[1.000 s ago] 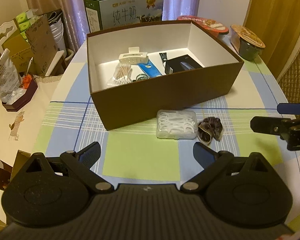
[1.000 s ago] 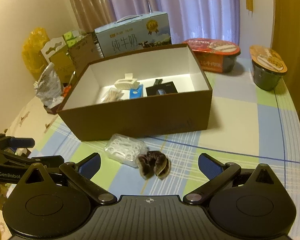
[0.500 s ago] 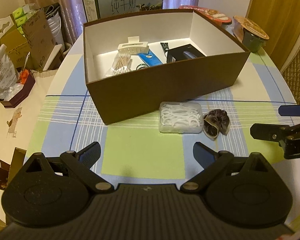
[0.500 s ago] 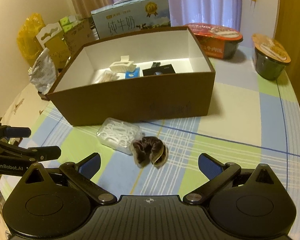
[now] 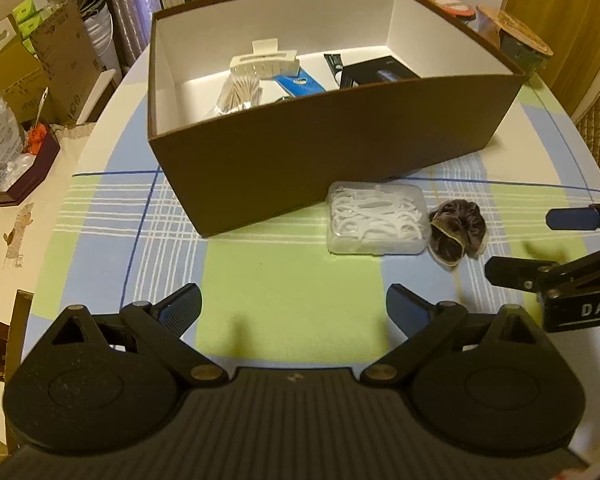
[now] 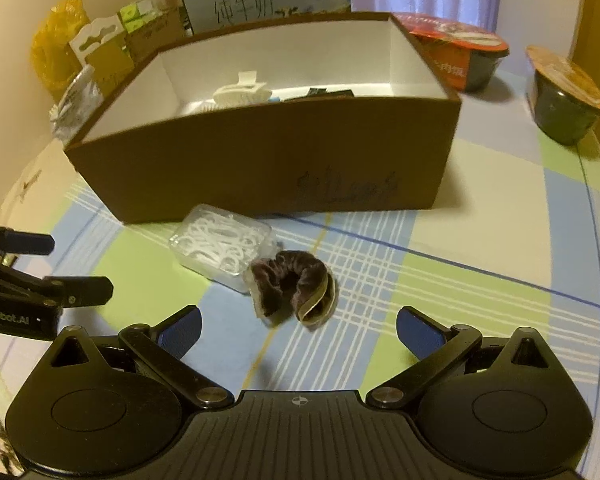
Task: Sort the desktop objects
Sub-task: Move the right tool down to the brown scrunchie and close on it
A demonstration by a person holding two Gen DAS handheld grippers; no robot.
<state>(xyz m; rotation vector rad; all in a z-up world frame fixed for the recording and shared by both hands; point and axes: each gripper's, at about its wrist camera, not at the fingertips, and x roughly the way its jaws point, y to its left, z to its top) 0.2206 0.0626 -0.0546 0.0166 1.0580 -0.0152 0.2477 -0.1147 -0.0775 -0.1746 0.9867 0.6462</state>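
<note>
On the checked tablecloth (image 5: 284, 280), just in front of the brown box (image 5: 340, 136): a clear case of floss picks (image 5: 376, 218), lying flat and close against the box's near wall. Touching the case's right side, a dark scrunchie (image 5: 458, 232), crumpled on the cloth. From the right wrist view, the same pair: floss case (image 6: 224, 246) nearer the box, scrunchie (image 6: 292, 286) nearer the camera, pressed against the case's corner.

Inside the box, on its white floor: a cream hair claw (image 5: 264, 62), a bundle of cotton swabs (image 5: 240, 94) beside it, a blue packet (image 5: 300, 82), a small black carton (image 5: 380, 72). All partly hidden behind the near wall.

Left gripper (image 5: 294, 314) low over a green square of the cloth, fingers spread wide, nothing between them, short of the floss case. Right gripper (image 6: 298, 330) likewise spread wide and empty, with the scrunchie lying just ahead of the gap between its fingers, apart from both. Each gripper visible at the edge of the other's view, side on.

Behind the box: a milk carton (image 6: 268, 0) with a handle. To the right of the box, two sealed noodle bowls, one red-lidded (image 6: 456, 52), one dark with an orange lid (image 6: 564, 92). Off the table's left edge, a clutter of cardboard and bags (image 5: 28, 80).
</note>
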